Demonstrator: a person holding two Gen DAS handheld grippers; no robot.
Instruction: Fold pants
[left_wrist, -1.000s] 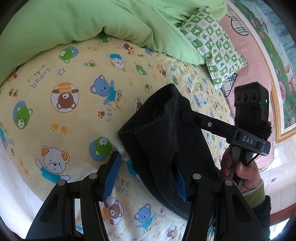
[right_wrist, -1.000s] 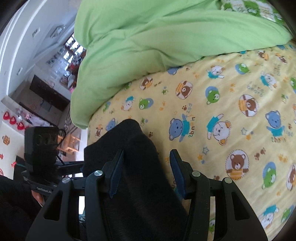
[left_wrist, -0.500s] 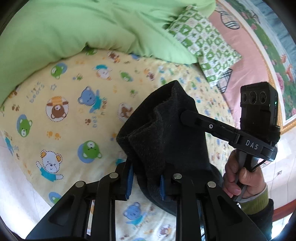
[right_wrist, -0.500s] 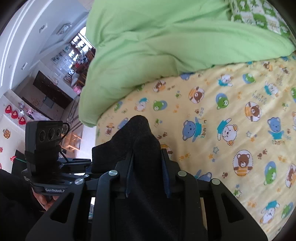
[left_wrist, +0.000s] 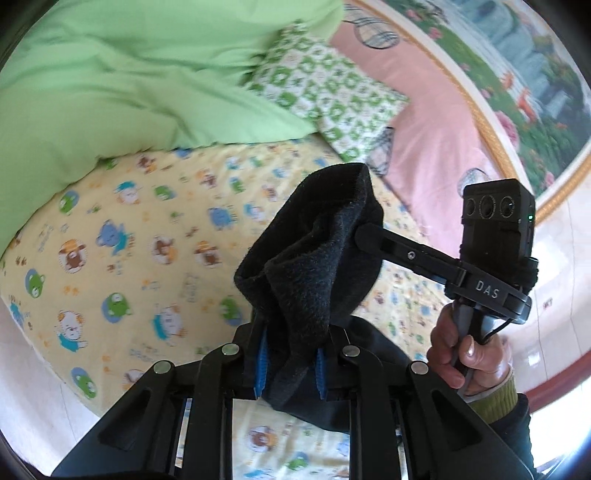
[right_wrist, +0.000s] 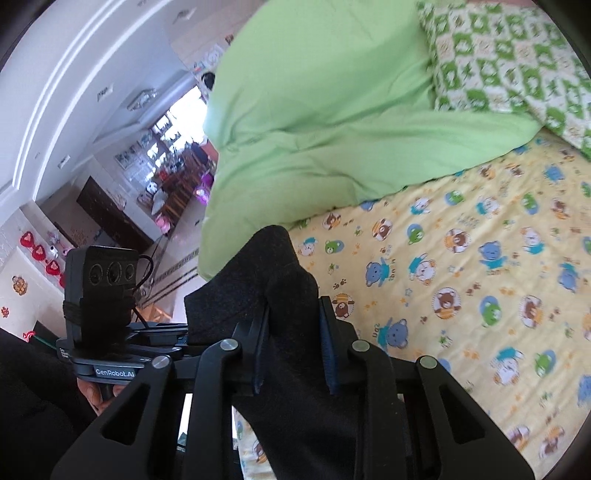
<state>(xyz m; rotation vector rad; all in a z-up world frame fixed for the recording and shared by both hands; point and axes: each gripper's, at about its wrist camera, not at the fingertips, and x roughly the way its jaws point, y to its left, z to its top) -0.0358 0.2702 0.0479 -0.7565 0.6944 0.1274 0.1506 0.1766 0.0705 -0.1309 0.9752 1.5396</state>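
The black fleece pants are bunched and lifted above the yellow bear-print bed sheet. My left gripper is shut on one edge of the pants. My right gripper is shut on another edge of the pants. The right gripper also shows in the left wrist view, pinching the cloth from the right. The left gripper's camera block shows in the right wrist view at the left. The two grippers are close together, with the cloth hanging between and below them.
A green quilt is heaped at the back of the bed. A green-and-white patterned pillow lies beside it against a pink headboard. The bed edge and floor are at the left.
Both grippers closed on the pants' edges and lifted the cloth up off the sheet. The views have risen and tilted toward the headboard.
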